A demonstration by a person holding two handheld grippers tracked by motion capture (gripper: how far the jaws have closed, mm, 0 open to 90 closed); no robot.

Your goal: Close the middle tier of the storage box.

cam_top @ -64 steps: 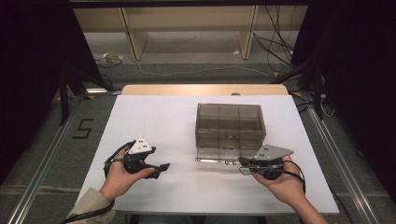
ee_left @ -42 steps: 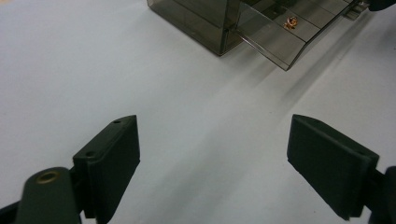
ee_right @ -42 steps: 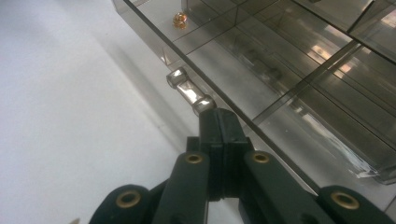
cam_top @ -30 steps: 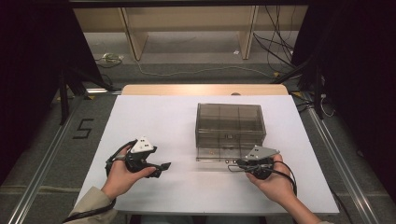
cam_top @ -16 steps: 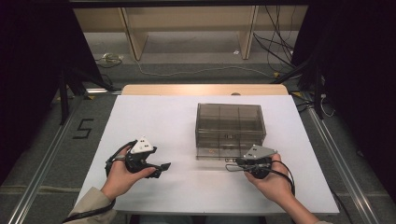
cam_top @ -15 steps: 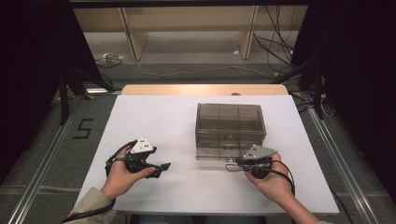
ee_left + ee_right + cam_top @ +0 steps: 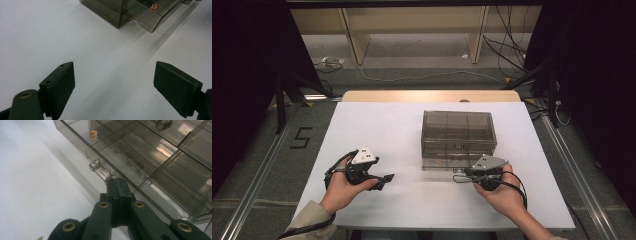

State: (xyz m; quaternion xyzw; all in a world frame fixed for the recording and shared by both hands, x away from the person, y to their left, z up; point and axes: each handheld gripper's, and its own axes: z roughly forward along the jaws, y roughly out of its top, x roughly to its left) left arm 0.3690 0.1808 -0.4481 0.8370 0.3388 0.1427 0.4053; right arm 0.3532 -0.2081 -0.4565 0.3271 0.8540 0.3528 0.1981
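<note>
R gripper point(image 7: 117, 185) has its jaws clamped on the clear handle tab point(image 7: 98, 168) of the bottom drawer point(image 7: 160, 182) of the smoky plastic drawer box point(image 7: 458, 136). Box sits right of ctr on the white worktop point(image 7: 377, 125), nearer the far edge than the near one; drawer is part-way out toward the near edge. L gripper point(image 7: 113, 82) jaws wide apart, nothing btwn them, parked near the near-left corner.

Risks, imo:
- box isn't braced, so a pull could drag the whole unit toward the near edge instead of sliding the drawer
- grip is on the tab's end only; off-axis pull could slip off or snap it
- fast pull, drawer comes out fully, tips
- small gold piece point(image 7: 93, 133) in a drawer compartment could jump cells or spill
</note>
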